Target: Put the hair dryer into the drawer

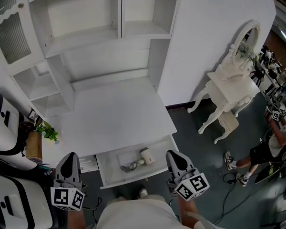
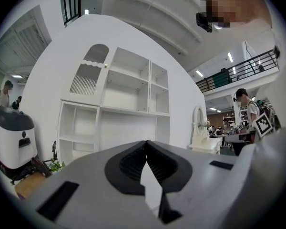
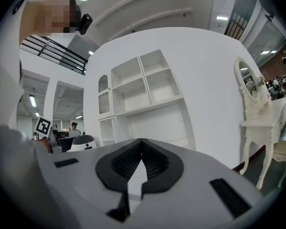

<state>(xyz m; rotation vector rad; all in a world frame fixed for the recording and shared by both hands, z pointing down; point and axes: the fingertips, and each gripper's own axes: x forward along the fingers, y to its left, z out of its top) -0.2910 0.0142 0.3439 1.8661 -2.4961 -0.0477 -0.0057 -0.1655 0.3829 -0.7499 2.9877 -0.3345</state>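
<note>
Hair dryer point(image 1: 146, 157) lying in the open drawer point(image 1: 108, 173) at the desk's point(image 1: 114, 113) front edge.
Left gripper point(image 1: 70, 155) and right gripper point(image 1: 174, 154) flank the drawer, each with jaws closed together and empty.

An open white drawer point(image 1: 110, 171) lies between the jaws of the left gripper point(image 1: 70, 154) and right gripper point(image 1: 174, 152). In it, nearer the right jaws, lie a hair dryer point(image 1: 146, 156) and its cord point(image 1: 128, 166). A white desktop point(image 1: 114, 113) spreads beyond.
</note>
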